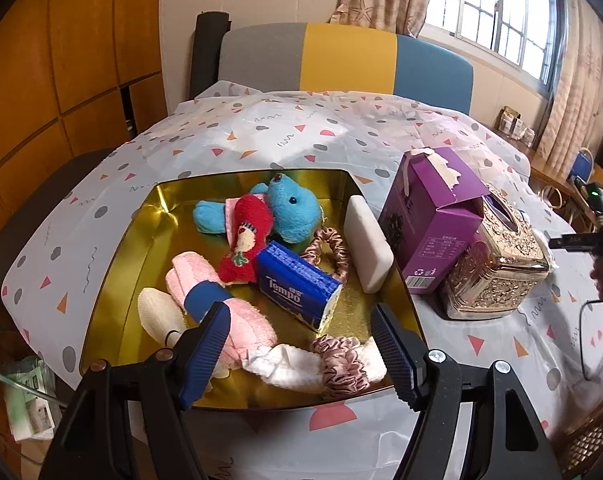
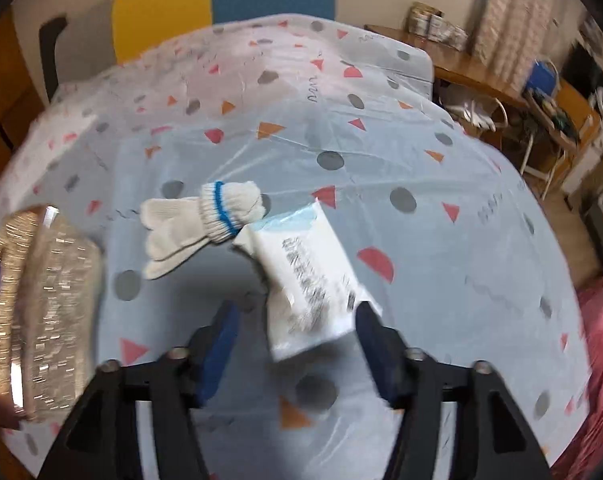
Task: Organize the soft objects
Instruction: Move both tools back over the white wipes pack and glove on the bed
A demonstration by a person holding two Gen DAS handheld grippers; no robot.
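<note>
My left gripper (image 1: 299,354) hangs open over the near end of a gold tin tray (image 1: 141,248). The tray holds a blue teddy (image 1: 295,208), a red plush (image 1: 247,240), a blue Tempo tissue pack (image 1: 295,286), a rolled pink towel (image 1: 253,328), a white sponge block (image 1: 367,248), two pink scrunchies (image 1: 341,364) and a white cloth (image 1: 285,364). Nothing is gripped between the left fingers. My right gripper (image 2: 295,316) is open above the tablecloth. A white wipes packet (image 2: 305,272) lies flat just ahead between its fingers. A rolled pair of white knit gloves (image 2: 205,216) lies beyond, to the left.
A purple carton (image 1: 433,216) and an ornate gold tissue box (image 1: 497,268) stand right of the tray; the tissue box (image 2: 41,304) is close on the right gripper's left. A chair (image 1: 341,60) stands behind the table. The patterned tablecloth (image 2: 381,140) stretches beyond the packet.
</note>
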